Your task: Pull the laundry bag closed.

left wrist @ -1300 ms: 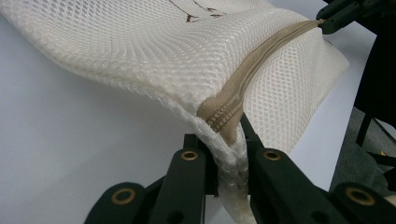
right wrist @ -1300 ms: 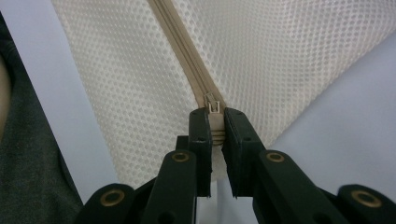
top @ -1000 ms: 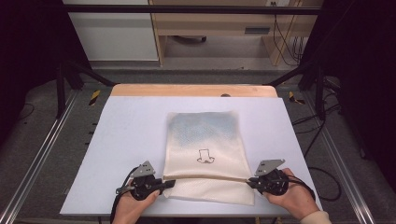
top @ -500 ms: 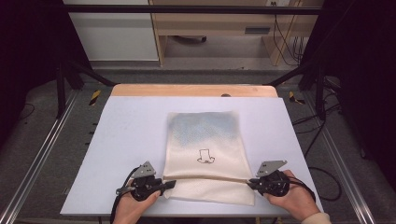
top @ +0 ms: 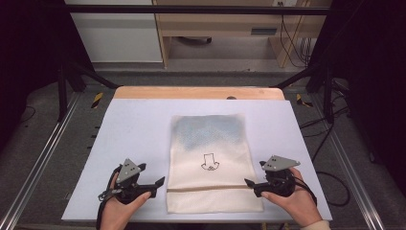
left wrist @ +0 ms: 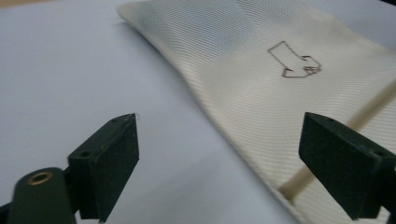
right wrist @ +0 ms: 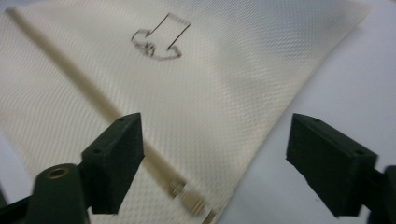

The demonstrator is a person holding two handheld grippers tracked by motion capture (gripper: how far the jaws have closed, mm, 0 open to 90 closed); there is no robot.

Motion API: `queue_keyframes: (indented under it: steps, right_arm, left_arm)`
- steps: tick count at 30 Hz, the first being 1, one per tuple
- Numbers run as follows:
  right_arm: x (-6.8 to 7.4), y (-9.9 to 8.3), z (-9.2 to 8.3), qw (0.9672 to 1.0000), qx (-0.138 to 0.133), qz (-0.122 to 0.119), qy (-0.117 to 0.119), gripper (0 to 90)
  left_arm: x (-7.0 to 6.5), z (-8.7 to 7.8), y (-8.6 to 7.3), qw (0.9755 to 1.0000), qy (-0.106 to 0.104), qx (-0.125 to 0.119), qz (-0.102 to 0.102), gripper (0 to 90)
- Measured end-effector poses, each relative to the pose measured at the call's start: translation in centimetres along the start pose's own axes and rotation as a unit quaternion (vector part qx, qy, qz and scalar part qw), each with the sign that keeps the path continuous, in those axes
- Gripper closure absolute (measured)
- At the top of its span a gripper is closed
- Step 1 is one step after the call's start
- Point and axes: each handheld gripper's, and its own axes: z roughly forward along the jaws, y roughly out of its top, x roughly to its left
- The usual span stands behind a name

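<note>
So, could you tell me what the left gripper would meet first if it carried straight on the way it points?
Most likely the near left edge of the cream bag. The left gripper sits just beside it, jaws just opened with nothing between them, pointing at that edge. How high it is above the table is hard to judge.

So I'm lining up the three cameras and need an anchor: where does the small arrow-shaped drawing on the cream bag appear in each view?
High view: arrow drawing at the middle of the cream bag, between the two grippers.
Left gripper view: drawing upper right, above the right jaw.
Right gripper view: drawing near the top, left of centre.
Shared landmark: the zipper line crossing the bag below the drawing.
</note>
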Motion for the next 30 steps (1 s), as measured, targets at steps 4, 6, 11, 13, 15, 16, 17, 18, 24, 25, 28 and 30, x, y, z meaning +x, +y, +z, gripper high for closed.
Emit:
queue_keyframes:
  steps: [4, 6, 11, 13, 15, 16, 17, 18, 24, 25, 28, 30]
  right_arm:
    - [-1.1, 0.7, 0.2, 0.9983, -0.030, 0.038, -0.033, 10.7]
    - [-1.6, 0.9, 0.2, 0.9966, -0.043, 0.052, -0.049, 8.4]
    - [-2.9, 0.6, -0.1, 0.9933, -0.055, 0.062, -0.080, 7.0]
    - [-3.6, 0.1, -0.4, 0.9915, -0.056, 0.070, -0.094, 6.9]
    - [-3.8, -0.1, -0.5, 0.9908, -0.055, 0.073, -0.100, 6.9]
    - [-4.0, -0.4, -0.6, 0.9903, -0.053, 0.075, -0.104, 6.9]
    - [-4.2, -0.6, -0.8, 0.9898, -0.051, 0.078, -0.108, 6.8]
    - [-4.4, -0.9, -0.9, 0.9893, -0.051, 0.080, -0.111, 6.7]
    - [-5.4, -2.3, -1.6, 0.9851, -0.051, 0.101, -0.129, 6.9]
    - [-5.6, -2.6, -1.7, 0.9843, -0.052, 0.105, -0.132, 6.9]
    - [-6.0, -3.1, -1.9, 0.9827, -0.055, 0.109, -0.139, 7.1]
    - [-6.1, -3.6, -2.0, 0.9819, -0.053, 0.112, -0.143, 7.2]
  left_arm:
    - [1.5, -0.5, 0.0, 0.9997, 0.020, -0.012, -0.005, 7.9]
    - [2.3, -0.8, 0.0, 0.9995, 0.029, -0.014, -0.004, 6.6]
    - [4.3, -1.3, -0.3, 0.9985, 0.049, -0.017, -0.015, 5.7]
    - [4.9, -1.4, -0.4, 0.9980, 0.059, -0.015, -0.014, 5.6]
    - [5.6, -1.6, -0.5, 0.9975, 0.068, -0.013, -0.009, 5.6]
    - [5.9, -1.7, -0.6, 0.9972, 0.073, -0.014, -0.011, 5.5]
    - [6.3, -1.8, -0.7, 0.9968, 0.077, -0.016, -0.014, 5.3]
    - [6.6, -1.9, -0.7, 0.9966, 0.079, -0.017, -0.016, 5.3]
    - [8.7, -2.5, -1.4, 0.9949, 0.095, -0.023, -0.023, 5.2]
    - [9.0, -2.5, -1.5, 0.9944, 0.101, -0.024, -0.023, 5.2]
    - [9.7, -2.7, -1.8, 0.9937, 0.107, -0.025, -0.020, 5.2]
    - [10.2, -2.7, -2.1, 0.9935, 0.110, -0.022, -0.019, 5.2]
